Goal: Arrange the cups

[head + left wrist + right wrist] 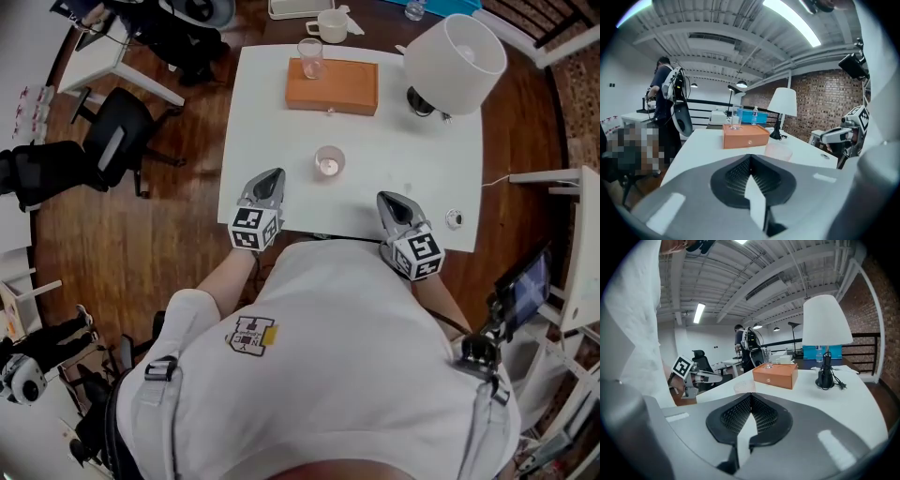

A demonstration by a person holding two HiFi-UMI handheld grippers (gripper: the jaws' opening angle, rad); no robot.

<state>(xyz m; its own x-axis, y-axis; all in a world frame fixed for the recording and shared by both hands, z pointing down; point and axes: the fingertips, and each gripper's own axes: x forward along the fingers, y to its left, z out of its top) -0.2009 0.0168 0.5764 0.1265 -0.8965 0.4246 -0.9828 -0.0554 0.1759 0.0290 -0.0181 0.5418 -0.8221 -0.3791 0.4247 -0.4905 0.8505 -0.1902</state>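
White table (412, 187) seen from above, with a person in a white shirt standing at its near edge, a gripper in each hand. The left gripper (271, 178) and the right gripper (388, 200) both hover over the near side of the table, jaws pressed fully together with nothing between them. A translucent cup (329, 161) stands alone mid-table, between and just beyond the two grippers and touching neither. A clear glass (310, 56) stands upright on the left part of an orange box (333, 86) at the far side. A white mug (330, 26) sits on a separate surface beyond. A lamp (457, 64) occupies the far right corner. The arranging appears barely begun or between steps: no cup is held, and the cups stand well apart.
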